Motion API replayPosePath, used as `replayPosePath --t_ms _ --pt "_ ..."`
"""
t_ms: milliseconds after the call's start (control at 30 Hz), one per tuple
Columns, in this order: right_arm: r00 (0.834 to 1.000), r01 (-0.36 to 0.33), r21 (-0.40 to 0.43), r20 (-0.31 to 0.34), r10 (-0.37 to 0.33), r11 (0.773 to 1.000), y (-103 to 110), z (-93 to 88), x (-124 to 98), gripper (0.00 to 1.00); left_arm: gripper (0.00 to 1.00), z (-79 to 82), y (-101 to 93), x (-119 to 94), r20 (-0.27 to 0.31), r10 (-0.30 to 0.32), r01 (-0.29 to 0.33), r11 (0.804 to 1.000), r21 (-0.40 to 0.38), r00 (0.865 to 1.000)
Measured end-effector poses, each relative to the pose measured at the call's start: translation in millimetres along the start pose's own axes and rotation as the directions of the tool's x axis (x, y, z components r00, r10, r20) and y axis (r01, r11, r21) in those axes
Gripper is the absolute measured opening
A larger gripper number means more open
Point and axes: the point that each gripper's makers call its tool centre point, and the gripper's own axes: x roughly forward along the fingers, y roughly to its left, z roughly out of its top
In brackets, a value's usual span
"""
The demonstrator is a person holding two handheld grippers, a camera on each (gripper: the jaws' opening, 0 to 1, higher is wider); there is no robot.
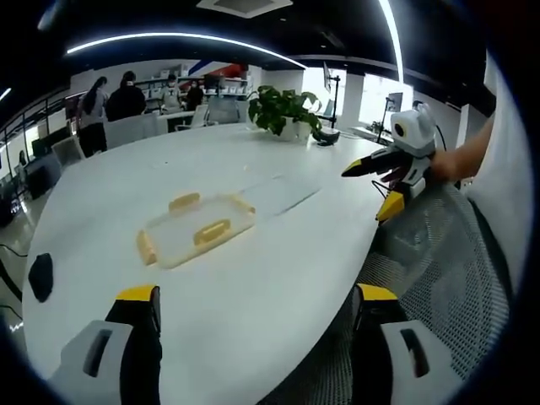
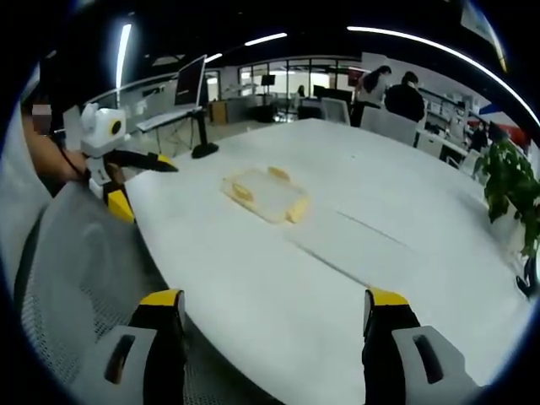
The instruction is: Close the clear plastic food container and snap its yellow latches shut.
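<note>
While both your grippers hover off the white tabletop, jaws apart and empty, the clear plastic food container with yellow latches lies near the tabletop's edge facing you, untouched; closing and every latch seemingly remain.

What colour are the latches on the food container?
Yellow, on a clear food container; the latches show best in the left gripper view.

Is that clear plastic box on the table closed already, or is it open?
Cannot tell: the clear plastic box lies flat on the table, yellow latches showing, too small to see if they are snapped.
</note>
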Motion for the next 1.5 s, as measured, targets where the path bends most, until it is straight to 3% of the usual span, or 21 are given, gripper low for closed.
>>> replayPosePath --t_ms 1067,1500 --pt "1.0 0.022 -0.021 0.006 -0.022 1.0 -6 5.8 -4 0.81 0.95 -0.7 -2.2 0 -0.013 -0.009 0.01 1.0 0.013 1.0" --pt "1.0 0.013 -0.051 -0.014 -0.014 0.999 -11 2.9 -2 0.79 0.92 -1.6 -7.1 2 -0.038 -0.044 0.045 0.999 0.017 0.998"
